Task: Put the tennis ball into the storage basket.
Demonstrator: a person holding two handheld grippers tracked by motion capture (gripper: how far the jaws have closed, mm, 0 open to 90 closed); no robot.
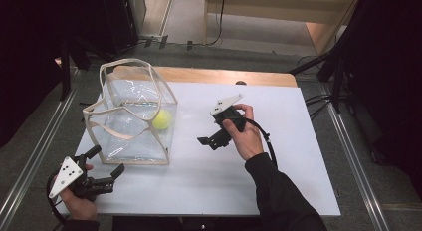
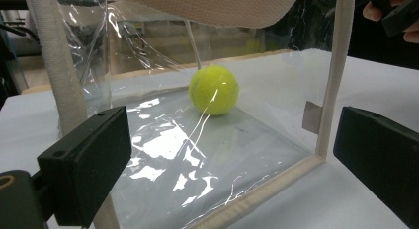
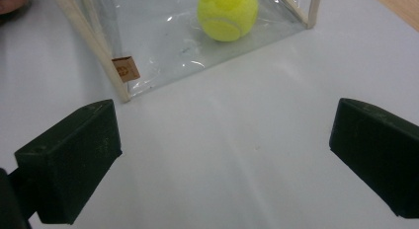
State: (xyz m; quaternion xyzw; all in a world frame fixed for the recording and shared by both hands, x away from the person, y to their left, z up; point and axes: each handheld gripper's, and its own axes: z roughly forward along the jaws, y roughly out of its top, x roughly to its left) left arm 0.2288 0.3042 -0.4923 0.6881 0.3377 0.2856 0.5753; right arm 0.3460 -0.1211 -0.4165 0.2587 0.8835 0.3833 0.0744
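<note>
**High view: 2 open grippers flank a clear bag with a ball inside**

High view shows a white table (image 1: 278, 156) with a clear plastic bag (image 1: 130, 116) standing upright on its left part, its cream trim and handles looped over the open top. 1 yellow tennis ball (image 1: 162, 119) sits inside the bag on its floor, close to the right wall.

At the near left corner of the table, the left gripper (image 1: 106, 163) is held in a hand, fingers spread wide and gripping nothing, pointing at the bag's near side. From the left gripper view, the ball (image 2: 214, 90) lies beyond the transparent wall, between the 2 fingers.

Right of the bag, the right gripper (image 1: 209, 141) hangs over bare table, apart from the bag, its fingers also open and empty. In the right gripper view, a small brown tag (image 3: 124, 68) shows on the bag's corner seam.
</note>
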